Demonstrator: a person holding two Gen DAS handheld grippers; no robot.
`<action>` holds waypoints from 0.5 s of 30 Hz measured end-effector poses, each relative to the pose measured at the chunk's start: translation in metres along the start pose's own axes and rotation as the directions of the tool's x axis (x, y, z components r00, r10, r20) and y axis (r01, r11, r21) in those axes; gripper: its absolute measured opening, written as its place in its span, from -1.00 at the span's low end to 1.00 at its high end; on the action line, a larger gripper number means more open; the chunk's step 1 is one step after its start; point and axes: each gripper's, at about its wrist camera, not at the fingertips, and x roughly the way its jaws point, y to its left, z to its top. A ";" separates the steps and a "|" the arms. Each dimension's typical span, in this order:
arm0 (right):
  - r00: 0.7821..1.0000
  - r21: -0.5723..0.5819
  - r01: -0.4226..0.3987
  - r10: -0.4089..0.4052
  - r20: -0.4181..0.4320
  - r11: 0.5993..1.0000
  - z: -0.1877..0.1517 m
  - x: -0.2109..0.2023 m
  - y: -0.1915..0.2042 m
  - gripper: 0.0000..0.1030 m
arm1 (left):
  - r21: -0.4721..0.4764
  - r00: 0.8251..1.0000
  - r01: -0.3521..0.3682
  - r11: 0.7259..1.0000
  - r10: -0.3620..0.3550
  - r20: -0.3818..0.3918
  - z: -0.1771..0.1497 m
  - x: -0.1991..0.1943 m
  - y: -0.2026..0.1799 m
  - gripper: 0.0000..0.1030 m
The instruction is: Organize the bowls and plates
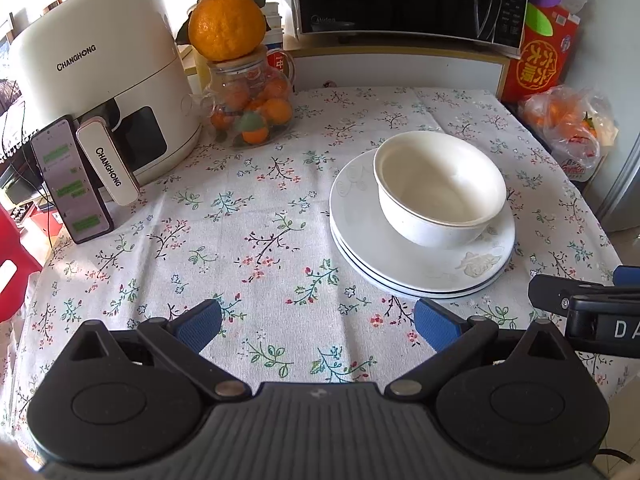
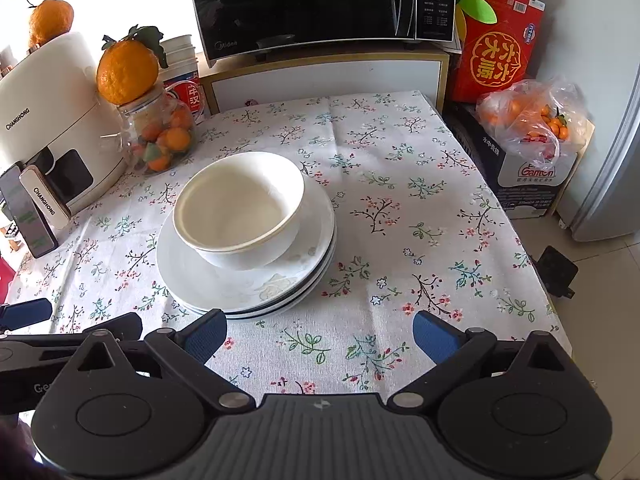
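While tongs [image 1: 318,326] gape, phone [image 1: 72,180] leans against fryer [image 1: 100,60].

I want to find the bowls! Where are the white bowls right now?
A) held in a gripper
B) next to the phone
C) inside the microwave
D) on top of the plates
D: the nested white bowls sit on the stacked plates on the flowered tablecloth, and both grippers are open and empty.
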 end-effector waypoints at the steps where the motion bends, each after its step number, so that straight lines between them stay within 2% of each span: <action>1: 1.000 -0.001 -0.001 0.001 -0.001 1.000 0.000 0.000 0.000 0.86 | -0.001 1.000 0.000 1.000 0.000 -0.001 0.000 0.000 0.000 0.99; 15: 1.000 -0.005 -0.002 0.002 -0.009 1.000 -0.001 0.001 0.001 0.87 | 0.000 1.000 0.000 1.000 0.000 0.000 0.000 0.000 0.002 0.99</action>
